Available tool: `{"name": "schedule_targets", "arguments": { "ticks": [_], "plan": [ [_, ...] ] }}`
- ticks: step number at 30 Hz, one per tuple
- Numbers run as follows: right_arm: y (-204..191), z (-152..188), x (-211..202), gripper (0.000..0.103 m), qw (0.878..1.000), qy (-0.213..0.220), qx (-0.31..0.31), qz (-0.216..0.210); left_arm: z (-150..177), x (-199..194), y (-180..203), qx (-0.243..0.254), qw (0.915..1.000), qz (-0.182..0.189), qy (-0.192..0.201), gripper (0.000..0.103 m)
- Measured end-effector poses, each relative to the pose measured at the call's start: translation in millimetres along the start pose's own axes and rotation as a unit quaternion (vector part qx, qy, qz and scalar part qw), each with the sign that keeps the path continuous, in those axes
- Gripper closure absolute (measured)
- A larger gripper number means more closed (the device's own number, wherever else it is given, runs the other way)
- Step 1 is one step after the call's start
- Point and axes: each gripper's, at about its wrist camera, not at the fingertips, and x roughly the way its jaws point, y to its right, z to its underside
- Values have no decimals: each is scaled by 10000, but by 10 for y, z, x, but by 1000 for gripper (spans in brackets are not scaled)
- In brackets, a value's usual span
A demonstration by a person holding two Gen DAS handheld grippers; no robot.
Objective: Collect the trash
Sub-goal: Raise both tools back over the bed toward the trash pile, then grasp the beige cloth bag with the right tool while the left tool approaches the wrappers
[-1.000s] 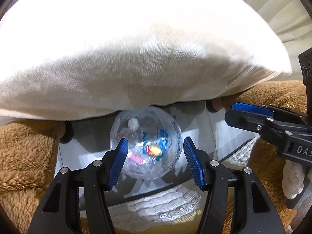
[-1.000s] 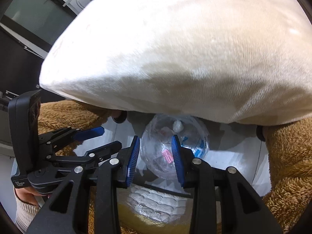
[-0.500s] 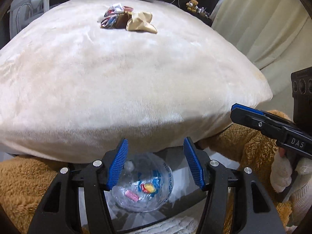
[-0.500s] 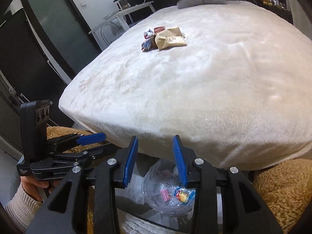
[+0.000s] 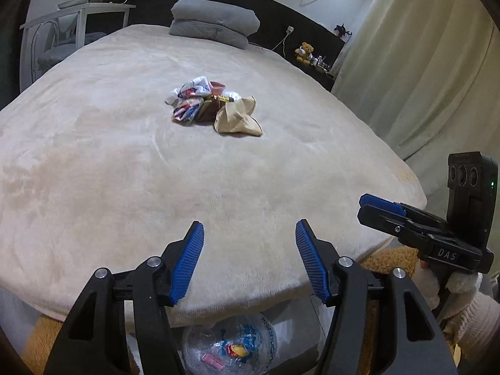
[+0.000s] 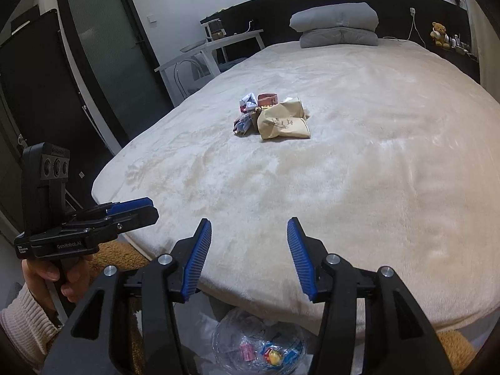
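- Left hand-held gripper [image 5: 250,261]: blue pads apart, nothing between them; the jaws had just been opening. It was poised over the near edge of the bed [image 5: 125,172].
- Right hand-held gripper [image 6: 249,257]: blue pads apart, nothing between them; the jaws had just been opening. It stood beside the left one, over the same edge.
- Trash pile [image 5: 215,106]: crumpled wrappers, a pink cup and a tan paper bag [image 6: 282,123] bunched together near the middle of the bed, well apart from both grippers.
- Clear plastic bag [image 6: 259,348]: below the bed's near edge, holding small coloured wrappers.
- Bed cover: cream plush, with folded grey bedding [image 5: 215,22] at the far end.
- Brown fluffy rug [image 6: 453,347]: on the floor beside the bed.
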Motion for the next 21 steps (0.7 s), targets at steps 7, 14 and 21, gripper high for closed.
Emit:
{"name": "schedule_targets", "arguments": {
  "ticks": [7, 14, 21],
  "plan": [
    [41, -291, 272, 51, 9998, 26, -197, 60, -295, 79, -205, -157, 9998, 31, 144, 39],
    [182, -574, 630, 28, 9996, 40, -165, 209, -504, 140, -328, -275, 9993, 119, 245, 32],
    [225, -794, 985, 4, 9990, 163, -78, 399, -724, 201, -490, -263, 9987, 124, 414, 12]
  ]
}}
